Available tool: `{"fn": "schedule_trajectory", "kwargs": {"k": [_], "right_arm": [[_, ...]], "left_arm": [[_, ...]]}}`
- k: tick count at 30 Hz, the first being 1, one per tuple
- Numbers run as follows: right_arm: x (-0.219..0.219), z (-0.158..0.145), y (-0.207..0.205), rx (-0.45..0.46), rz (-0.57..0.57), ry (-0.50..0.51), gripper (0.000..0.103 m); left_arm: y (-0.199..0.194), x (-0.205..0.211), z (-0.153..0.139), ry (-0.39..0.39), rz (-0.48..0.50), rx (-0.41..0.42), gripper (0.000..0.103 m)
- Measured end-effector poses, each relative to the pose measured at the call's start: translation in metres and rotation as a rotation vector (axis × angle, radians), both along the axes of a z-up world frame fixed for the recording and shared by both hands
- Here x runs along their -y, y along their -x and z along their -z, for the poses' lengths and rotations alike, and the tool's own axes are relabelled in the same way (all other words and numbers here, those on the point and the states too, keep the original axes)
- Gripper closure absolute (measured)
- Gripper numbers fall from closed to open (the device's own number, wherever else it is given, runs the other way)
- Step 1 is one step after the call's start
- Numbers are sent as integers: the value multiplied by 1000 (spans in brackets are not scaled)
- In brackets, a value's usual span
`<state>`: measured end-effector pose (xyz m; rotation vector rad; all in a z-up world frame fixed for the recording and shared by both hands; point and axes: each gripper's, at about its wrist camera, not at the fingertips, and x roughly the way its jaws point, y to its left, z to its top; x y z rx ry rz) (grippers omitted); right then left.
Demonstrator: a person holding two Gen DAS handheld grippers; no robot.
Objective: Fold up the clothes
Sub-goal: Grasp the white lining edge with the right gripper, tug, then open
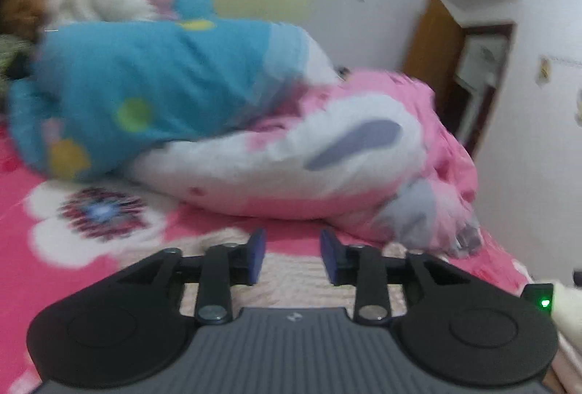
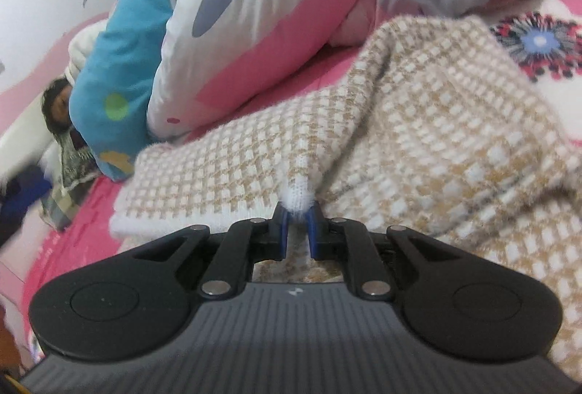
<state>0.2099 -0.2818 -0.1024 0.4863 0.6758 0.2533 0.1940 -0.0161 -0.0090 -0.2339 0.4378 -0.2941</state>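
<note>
Right gripper (image 2: pixel 297 214) fingers pinch a white hem corner of the checked sweater (image 2: pixel 418 124), which lies on the bed (image 2: pixel 72 241), long axis running lower left to upper right. Left gripper (image 1: pixel 293 255) fingers spread, holding nothing.

Soft, even indoor light fills both views, with no glare and only faint shadows under the bedding. The left wrist view is smeared by motion blur: the blue quilt (image 1: pixel 152 81) and the flower on the pink bedsheet (image 1: pixel 22 212) lose their edges. The right wrist view is sharper on the checked knit garment (image 2: pixel 418 124), blurring toward its rim. Fisheye distortion bends walls, and dark corners vignette both frames.
</note>
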Motion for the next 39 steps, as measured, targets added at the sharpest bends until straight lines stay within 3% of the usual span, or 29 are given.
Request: {"fn": "schedule_trajectory", "kwargs": {"k": [3,5,8,11,13,17,19,22,24,28,30,34,35,39], "right_arm": [[3,-14,7,18,9,45,91],[9,-32,20,89,40,114,91],[6,-57,23,223,43,268,90],[-15,-65,3,300,-39,352,90],[-32,-55,-15,315,-100,411,92],[-33,13,-62,152,-90,531,94],[-14,11,-62,158,-65,415,94],[-14,2,-60,143,-65,447,94],[-19,-12,-56,165,-55,478,93],[-30,-47,-56,278,-72,435,93],[-39,-50,-69,288,-105,439,93],[-49,-6,-113,185,-152,480,94],[-49,8,-120,176,-152,483,94],[-44,11,-125,185,-131,451,94]], "left_arm": [[-37,30,34,-136,10,-114,69],[-44,41,56,-206,-2,-147,68],[-34,47,71,-233,-16,-95,65],[-28,53,79,-257,-33,-48,63],[-32,51,79,-239,-40,-45,62],[-35,38,83,-148,-35,-55,63],[-34,35,83,-122,-33,-56,63],[-30,35,76,-133,-28,-53,60],[-23,33,62,-121,-20,-15,48],[-38,31,41,-112,-30,45,46],[-68,28,43,-99,-56,-17,44],[-115,18,83,-115,-132,-157,54],[-114,17,85,-104,-133,-150,54],[-110,15,85,-95,-132,-134,54]]}}
